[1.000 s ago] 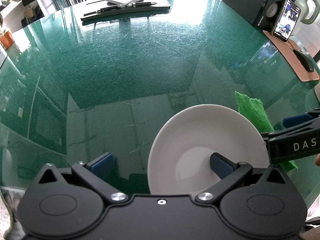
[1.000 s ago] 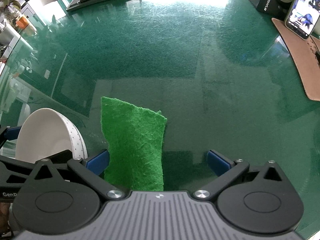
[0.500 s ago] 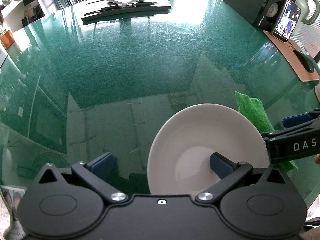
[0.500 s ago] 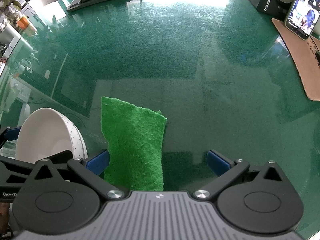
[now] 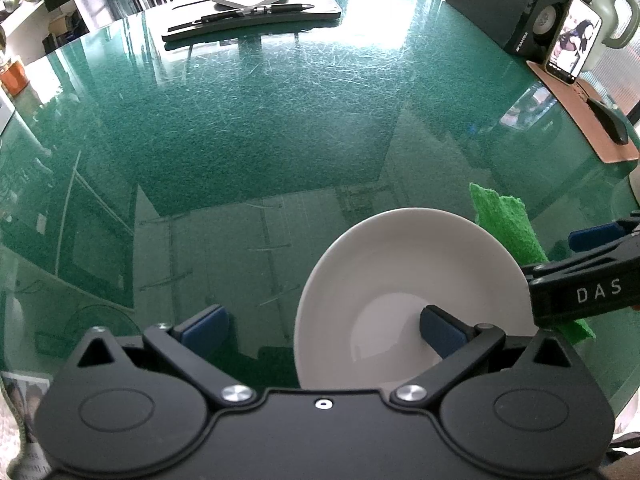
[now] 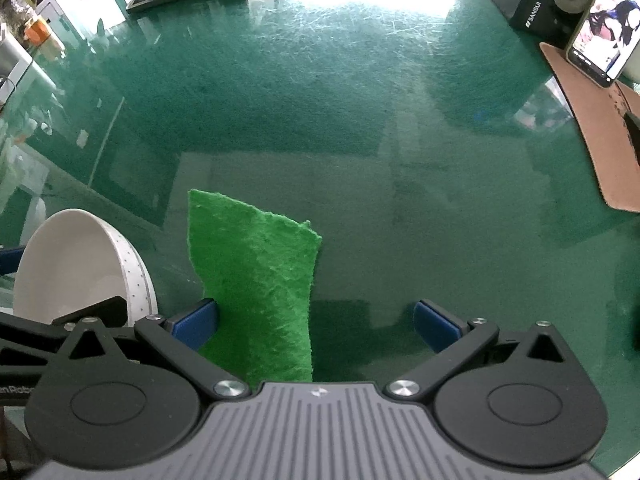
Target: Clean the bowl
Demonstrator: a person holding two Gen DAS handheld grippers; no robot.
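A white bowl (image 5: 404,280) sits on the green glass table near its front edge; it also shows in the right wrist view (image 6: 76,264). My left gripper (image 5: 320,332) is open, its right finger inside the bowl and its left finger outside the rim. A green scouring cloth (image 6: 260,284) lies flat on the table to the right of the bowl, also seen in the left wrist view (image 5: 504,220). My right gripper (image 6: 316,324) is open and hovers over the cloth, whose near end lies between the fingers, close to the left one.
A brown mat (image 5: 576,120) with a mouse (image 5: 608,120) lies at the right. A phone (image 5: 572,42) leans against a speaker (image 5: 536,20) at the back right. A black tray with pens and a notebook (image 5: 256,12) stands at the back.
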